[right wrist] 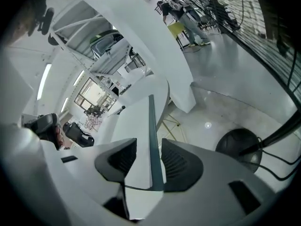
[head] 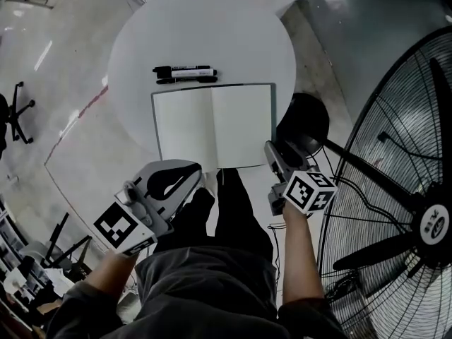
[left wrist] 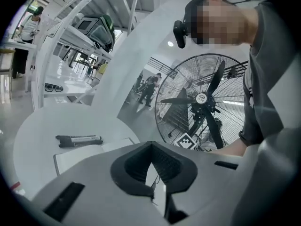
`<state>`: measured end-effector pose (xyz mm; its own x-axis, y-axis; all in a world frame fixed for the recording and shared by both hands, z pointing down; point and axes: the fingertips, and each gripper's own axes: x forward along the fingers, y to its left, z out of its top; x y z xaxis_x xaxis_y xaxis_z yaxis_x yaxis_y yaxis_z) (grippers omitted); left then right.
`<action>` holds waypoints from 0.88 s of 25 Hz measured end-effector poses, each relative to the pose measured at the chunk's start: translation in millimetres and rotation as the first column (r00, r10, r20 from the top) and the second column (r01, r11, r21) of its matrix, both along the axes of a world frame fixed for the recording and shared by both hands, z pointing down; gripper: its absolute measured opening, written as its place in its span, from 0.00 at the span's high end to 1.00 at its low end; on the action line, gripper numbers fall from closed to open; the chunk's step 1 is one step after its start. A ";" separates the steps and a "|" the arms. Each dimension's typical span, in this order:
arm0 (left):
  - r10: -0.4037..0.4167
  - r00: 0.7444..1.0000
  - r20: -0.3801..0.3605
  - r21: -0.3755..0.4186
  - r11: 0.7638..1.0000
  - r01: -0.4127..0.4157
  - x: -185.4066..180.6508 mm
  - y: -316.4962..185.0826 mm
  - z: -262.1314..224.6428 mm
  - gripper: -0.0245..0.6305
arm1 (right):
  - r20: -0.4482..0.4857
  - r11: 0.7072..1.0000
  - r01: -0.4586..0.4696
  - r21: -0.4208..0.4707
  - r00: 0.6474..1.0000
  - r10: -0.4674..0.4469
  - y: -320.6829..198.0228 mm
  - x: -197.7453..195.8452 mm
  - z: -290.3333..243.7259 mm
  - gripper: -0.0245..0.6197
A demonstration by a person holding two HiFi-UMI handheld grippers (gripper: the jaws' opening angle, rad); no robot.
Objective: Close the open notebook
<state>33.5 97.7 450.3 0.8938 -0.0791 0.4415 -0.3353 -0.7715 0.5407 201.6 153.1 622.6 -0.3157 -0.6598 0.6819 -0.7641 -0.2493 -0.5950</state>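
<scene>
As right hand-held gripper (right wrist: pixel 149 161) straddles it, notebook (head: pixel 185 127) open

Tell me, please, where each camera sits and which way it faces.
Head view: on the person's head, facing steeply down at the table, open notebook and markers; forearms, legs, left claw and right claw show.
Left gripper view: on the left claw, facing across the table towards the fan; its jaws and the person's torso show.
Right gripper view: on the right claw, facing along the notebook's right edge, between its open jaws.
Shared: all show the notebook; head and left views, the fan.
</scene>
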 end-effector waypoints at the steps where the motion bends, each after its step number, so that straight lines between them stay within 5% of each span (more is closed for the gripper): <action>1: -0.004 1.000 0.001 -0.002 1.000 0.004 -0.1 -0.1 1.3 0.95 | 0.020 1.000 -0.003 -0.002 1.000 0.004 0.6 -0.9 2.6 0.69; 13: -0.035 0.999 0.019 -0.002 0.999 0.035 -6.5 7.5 5.6 0.95 | 0.186 1.000 -0.024 -0.003 0.982 0.024 3.7 -5.8 13.1 0.72; 22: -0.058 0.998 0.005 0.021 0.998 0.058 -23.3 16.3 -10.7 0.95 | 0.140 1.000 -0.015 0.009 0.990 0.014 5.6 -2.8 -5.2 0.84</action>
